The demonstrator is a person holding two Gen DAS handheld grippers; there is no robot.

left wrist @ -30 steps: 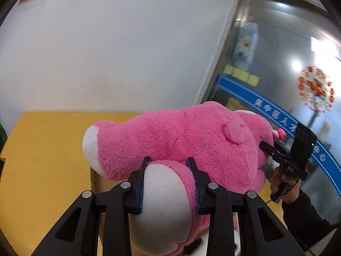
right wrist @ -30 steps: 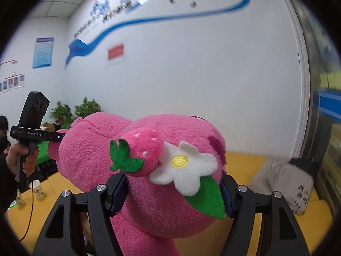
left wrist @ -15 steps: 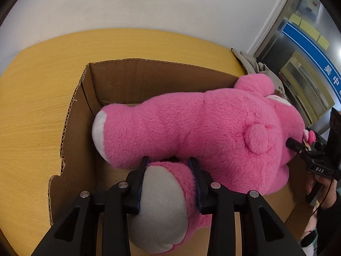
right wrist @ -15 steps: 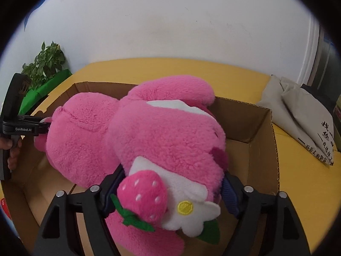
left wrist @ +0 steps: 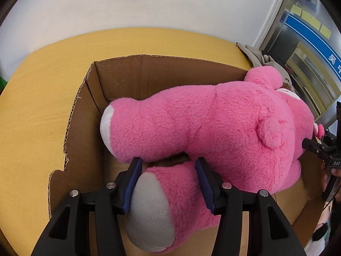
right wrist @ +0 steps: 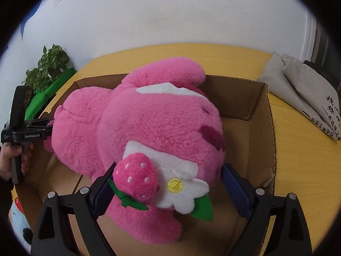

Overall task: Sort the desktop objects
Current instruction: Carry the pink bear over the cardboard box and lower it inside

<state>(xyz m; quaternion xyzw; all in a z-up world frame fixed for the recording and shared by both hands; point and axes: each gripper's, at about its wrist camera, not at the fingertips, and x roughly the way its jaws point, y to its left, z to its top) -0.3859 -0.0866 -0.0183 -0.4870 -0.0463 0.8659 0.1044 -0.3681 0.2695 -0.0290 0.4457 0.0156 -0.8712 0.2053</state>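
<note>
A big pink plush bear (left wrist: 213, 125) lies inside an open cardboard box (left wrist: 149, 72) on a yellow table. My left gripper (left wrist: 168, 170) has its jaws spread a little wider than the bear's grey-soled foot (left wrist: 153, 209), which lies between them. In the right wrist view the bear's head (right wrist: 157, 123), with a strawberry and flower patch, sits between the wide-spread jaws of my right gripper (right wrist: 168, 183). The box (right wrist: 260, 115) surrounds the bear there too.
A folded grey cloth bag (right wrist: 307, 93) lies on the yellow table (left wrist: 38, 111) right of the box. A green plant (right wrist: 49, 68) stands at the far left. A light blue toy (right wrist: 19, 224) lies outside the box's near left corner.
Both grippers have lowered the bear from mid-air down into the cardboard box. The jaws of both have widened around the foot and the head.
</note>
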